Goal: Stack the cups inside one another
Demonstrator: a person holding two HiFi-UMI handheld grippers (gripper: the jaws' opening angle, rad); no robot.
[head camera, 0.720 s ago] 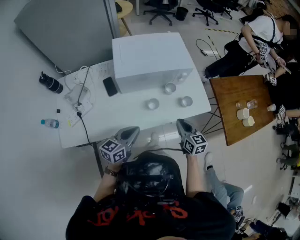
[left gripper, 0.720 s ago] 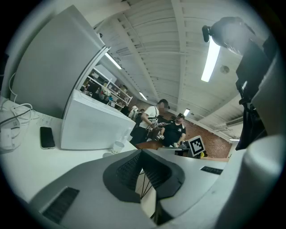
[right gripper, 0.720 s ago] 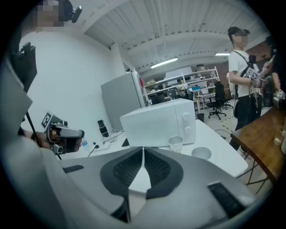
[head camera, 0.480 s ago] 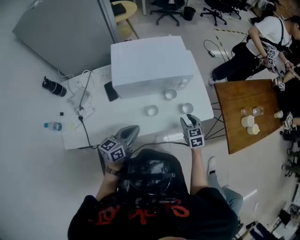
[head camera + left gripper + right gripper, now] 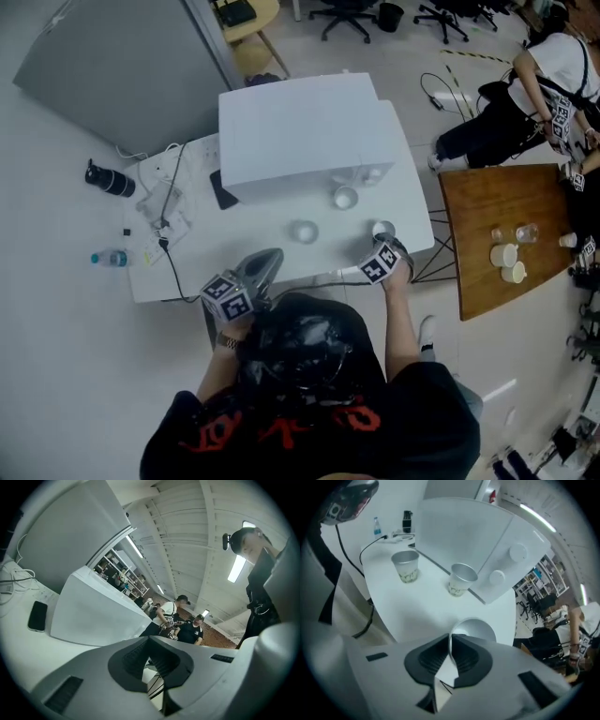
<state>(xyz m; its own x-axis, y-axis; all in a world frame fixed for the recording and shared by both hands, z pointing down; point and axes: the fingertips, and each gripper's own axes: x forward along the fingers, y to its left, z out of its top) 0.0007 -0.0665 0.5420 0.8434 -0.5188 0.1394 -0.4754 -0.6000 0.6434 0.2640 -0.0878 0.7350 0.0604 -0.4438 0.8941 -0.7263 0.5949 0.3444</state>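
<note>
Three small metallic-looking cups stand on the white table (image 5: 244, 258): one at the left (image 5: 303, 231), one further back by the white box (image 5: 345, 198), one at the right (image 5: 382, 229). My right gripper (image 5: 392, 246) points steeply down at the right cup. In the right gripper view its jaws (image 5: 451, 651) pinch that cup's near wall (image 5: 476, 629), one pad inside the rim and one outside. The other two cups (image 5: 407, 566) (image 5: 461, 579) stand beyond it. My left gripper (image 5: 270, 258) hovers at the table's front edge, shut and empty (image 5: 152, 660).
A large white box-shaped appliance (image 5: 300, 131) fills the back of the table. A black phone (image 5: 222, 188) and cables (image 5: 164, 202) lie at the left. A water bottle (image 5: 110, 257) lies on the floor. A wooden table (image 5: 487, 253) and people are at the right.
My right gripper has moved forward from the table's front edge to the right cup and closed on its rim. The left gripper has stayed in place.
</note>
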